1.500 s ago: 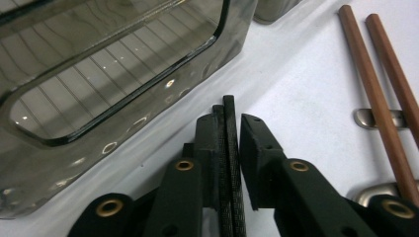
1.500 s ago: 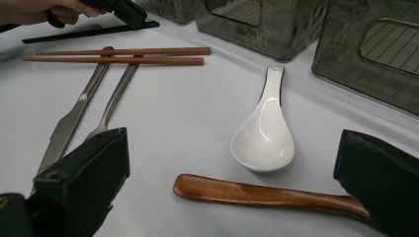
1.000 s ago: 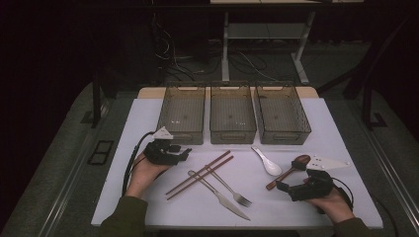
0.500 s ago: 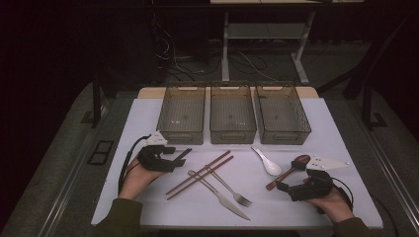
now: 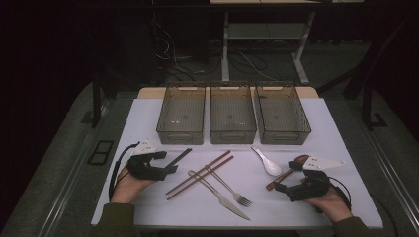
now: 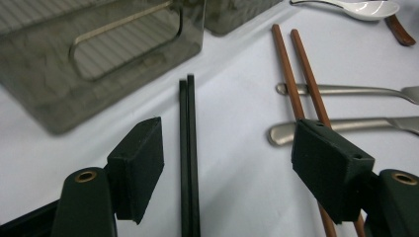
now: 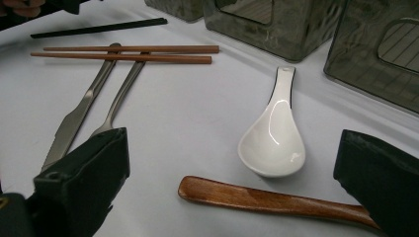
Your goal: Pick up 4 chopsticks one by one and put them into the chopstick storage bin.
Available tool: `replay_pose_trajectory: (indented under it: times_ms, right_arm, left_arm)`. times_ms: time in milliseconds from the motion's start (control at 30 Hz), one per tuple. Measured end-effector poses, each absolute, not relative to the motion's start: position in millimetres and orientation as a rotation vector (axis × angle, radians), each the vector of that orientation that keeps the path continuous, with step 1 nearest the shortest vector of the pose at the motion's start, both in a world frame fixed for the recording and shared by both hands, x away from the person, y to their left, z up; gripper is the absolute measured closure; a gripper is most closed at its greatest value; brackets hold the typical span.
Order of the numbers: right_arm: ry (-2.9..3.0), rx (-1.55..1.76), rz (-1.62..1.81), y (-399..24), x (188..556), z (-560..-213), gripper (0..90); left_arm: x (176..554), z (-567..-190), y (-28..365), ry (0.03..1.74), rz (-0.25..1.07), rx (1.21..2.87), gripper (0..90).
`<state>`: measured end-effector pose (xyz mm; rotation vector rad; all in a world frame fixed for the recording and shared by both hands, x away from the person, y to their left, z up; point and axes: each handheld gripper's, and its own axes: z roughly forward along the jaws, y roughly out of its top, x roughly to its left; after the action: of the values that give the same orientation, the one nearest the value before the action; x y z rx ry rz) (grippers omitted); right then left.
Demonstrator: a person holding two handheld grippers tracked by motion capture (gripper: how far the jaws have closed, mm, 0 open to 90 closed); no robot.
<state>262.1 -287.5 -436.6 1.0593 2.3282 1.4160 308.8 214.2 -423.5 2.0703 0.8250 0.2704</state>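
Note:
A pair of black chopsticks (image 6: 189, 148) lies on the white table between the jaws of my left gripper (image 6: 232, 148). The jaws have just been opening, and the pads stand clear of the sticks on both sides. In the high view this left gripper (image 5: 168, 162) sits at the table's front left, with the black chopsticks (image 5: 179, 157) pointing away from it. My right gripper (image 7: 232, 165) stands open at the front right. The wooden spoon's handle (image 7: 267, 200) lies untouched between its jaws, and a white ceramic spoon (image 7: 274, 133) lies just beyond.
Three smoky plastic bins (image 5: 232, 114) stand in a row across the back of the table. Two brown chopsticks (image 5: 200, 175) cross a steel knife (image 5: 222, 196) and fork (image 5: 231, 190) in the middle. Bare white table lies along the front edge between the hands.
The left hand has drawn back toward the person while its jaws spread apart. The black chopsticks now lie free on the table ahead of it. The right hand has stayed put.

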Motion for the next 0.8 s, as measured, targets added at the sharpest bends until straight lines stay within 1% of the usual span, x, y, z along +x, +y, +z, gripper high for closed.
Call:
replay_pose_trajectory:
  times_ms: [133,233,333,533,633,800]
  right_arm:
    - [2.326,1.064,1.414,-288,262,-436,0.4]
    - [2.322,1.075,1.414,-288,261,-436,0.5]
    - [2.322,1.069,1.412,-288,261,-436,0.5]
    - [2.324,1.069,1.411,-288,261,-436,0.5]
    - [2.326,1.069,1.409,-288,261,-436,0.5]
    - [2.325,1.071,1.409,-288,261,-436,0.5]
  left_arm:
    - [299,-428,224,0.841,0.274,2.081,29.4]
    - [295,-430,232,0.857,0.272,2.074,33.5]
    - [298,-431,238,0.889,0.248,2.053,41.3]
    - [301,-433,243,0.926,0.263,2.065,57.5]
    - [303,-434,245,0.933,0.258,2.069,64.2]
    - [305,-436,247,0.942,0.240,2.082,72.2]
